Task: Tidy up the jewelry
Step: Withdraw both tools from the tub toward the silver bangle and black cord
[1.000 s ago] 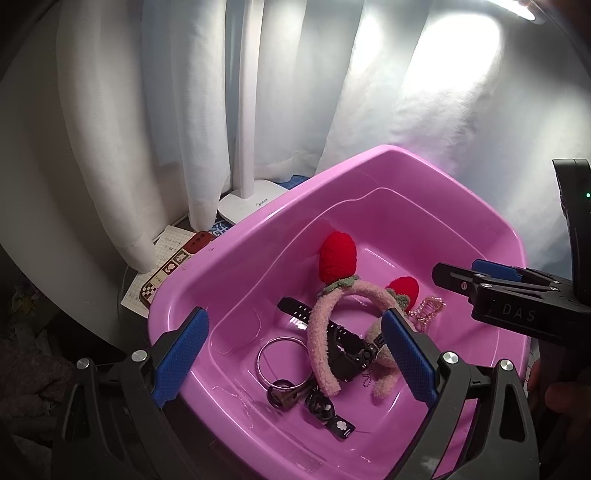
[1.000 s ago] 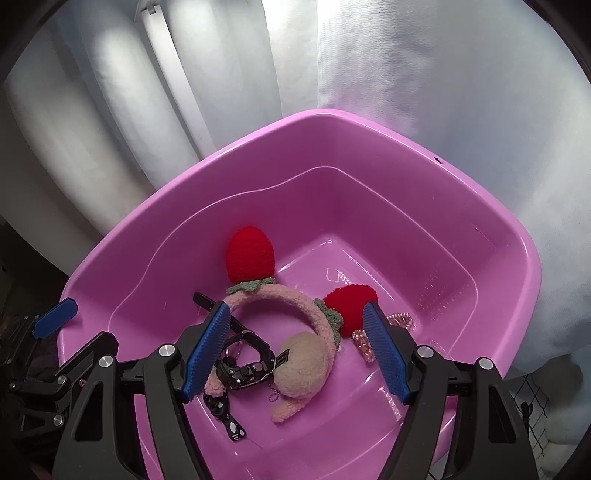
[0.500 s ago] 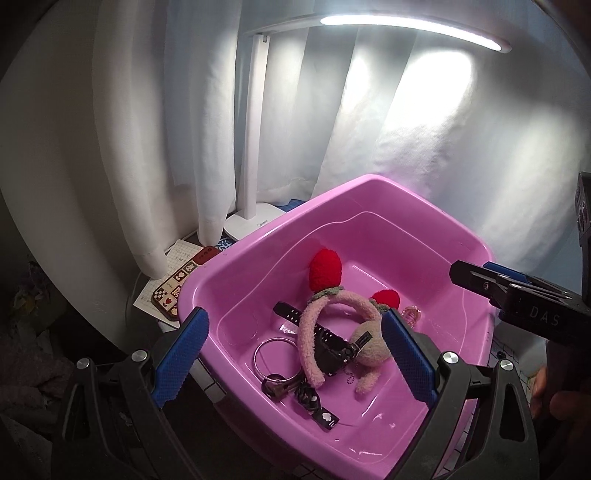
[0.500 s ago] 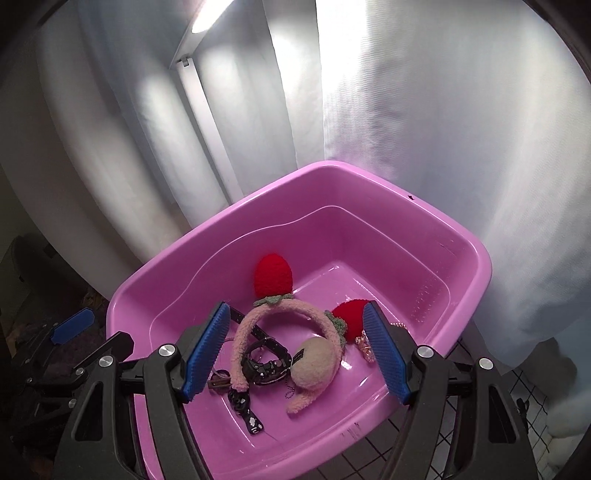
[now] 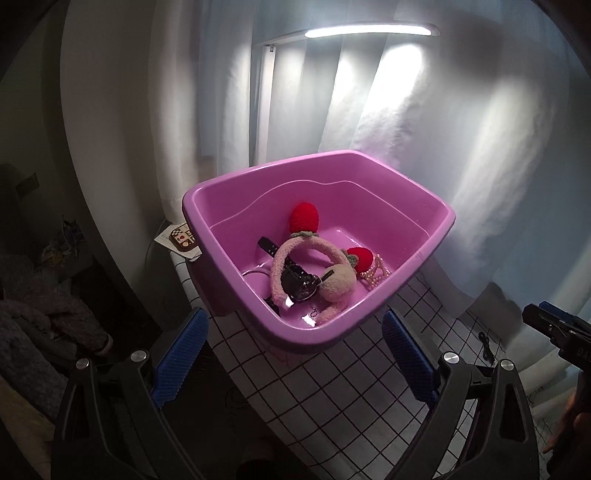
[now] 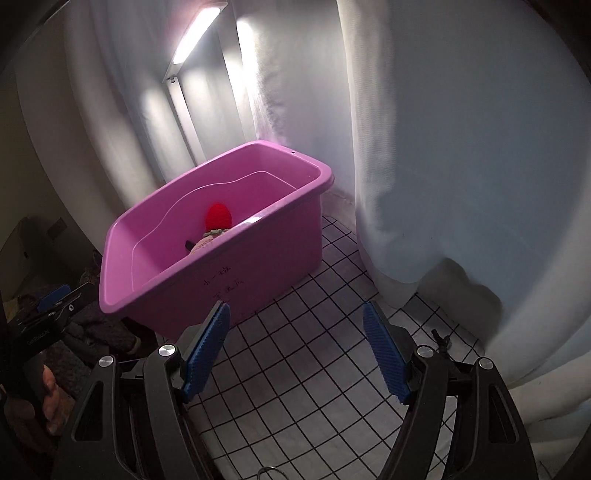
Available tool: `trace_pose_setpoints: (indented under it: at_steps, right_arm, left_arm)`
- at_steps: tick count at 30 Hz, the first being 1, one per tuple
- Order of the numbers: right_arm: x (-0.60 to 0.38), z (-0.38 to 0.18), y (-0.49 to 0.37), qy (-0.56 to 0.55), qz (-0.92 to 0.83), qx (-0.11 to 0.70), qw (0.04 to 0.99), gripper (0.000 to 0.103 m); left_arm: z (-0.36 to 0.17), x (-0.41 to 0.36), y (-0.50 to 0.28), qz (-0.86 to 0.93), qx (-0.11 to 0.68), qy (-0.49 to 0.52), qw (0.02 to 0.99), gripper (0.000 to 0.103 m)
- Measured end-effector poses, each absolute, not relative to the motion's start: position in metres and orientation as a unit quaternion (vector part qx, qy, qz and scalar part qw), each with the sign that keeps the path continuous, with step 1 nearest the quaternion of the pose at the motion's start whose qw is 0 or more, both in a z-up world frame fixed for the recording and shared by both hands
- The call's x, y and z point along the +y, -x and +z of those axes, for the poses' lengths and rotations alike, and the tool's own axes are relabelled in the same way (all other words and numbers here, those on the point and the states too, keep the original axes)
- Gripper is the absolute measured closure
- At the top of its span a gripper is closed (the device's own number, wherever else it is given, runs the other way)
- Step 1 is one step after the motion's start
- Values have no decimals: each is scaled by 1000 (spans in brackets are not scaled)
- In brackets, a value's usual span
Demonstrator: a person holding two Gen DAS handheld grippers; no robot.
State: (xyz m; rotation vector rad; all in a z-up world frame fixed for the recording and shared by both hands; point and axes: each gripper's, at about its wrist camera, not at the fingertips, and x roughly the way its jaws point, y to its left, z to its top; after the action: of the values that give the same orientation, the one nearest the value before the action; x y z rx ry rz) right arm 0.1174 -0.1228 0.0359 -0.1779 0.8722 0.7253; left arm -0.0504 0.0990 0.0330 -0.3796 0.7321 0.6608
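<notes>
Left hand-held gripper [image 5: 293, 360]: spread wide, blue pads [image 5: 181, 363] apart, nothing between them, hovering above the counter [image 5: 332, 398] with its white, black-gridded cover. Just ahead of the fingertips and slightly above: pink tub [image 5: 221, 199], resting on the counter, clear of both pads. Inside the tub, on its floor: fuzzy pink headband [image 5: 317, 251] with two red knitted strawberries [image 5: 304, 218], arched over a black watch [image 5: 295, 282]; pearl string [image 5: 376, 271] just to the right of the headband's second strawberry; thin metal ring [image 5: 255, 272] half hidden by the tub's near wall, at left. Beyond the tub's left corner: small patterned card [image 5: 181, 238] on paper. Behind everything: white curtain [image 5: 424, 129] and a lit lamp bar [image 5: 369, 31] high above.

Right hand-held gripper [image 6: 295, 354]: likewise spread wide and empty, pads over bare gridded cover. Tub [image 6: 229, 266] ahead and to the left of this one, well short of contact, seen from its side; only one red strawberry [image 6: 218, 218] and a bit of pink band visible over the rim. Faint dark writing on the tub's side wall, illegible. Curtain folds immediately to the right. Small dark clip-like object [image 6: 441, 338] just off the right fingertip, unidentifiable. Other gripper's body and a hand [image 6: 46, 395] at far left edge.
</notes>
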Motion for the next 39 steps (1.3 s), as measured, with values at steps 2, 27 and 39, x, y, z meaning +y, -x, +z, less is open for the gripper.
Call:
trace_pose_setpoints:
  at_steps: [2, 27, 39]
  right_arm:
    - [-155, 26, -117, 86, 339, 417, 839, 31]
    - [-270, -110, -145, 87, 331, 422, 840, 31]
    - [-262, -144, -170, 93, 331, 409, 845, 31]
  left_arm:
    - [26, 70, 63, 320, 351, 195, 858, 9]
    - [-152, -135, 55, 322, 454, 175, 813, 9]
    - [-177, -133, 41, 353, 425, 190, 812, 9]
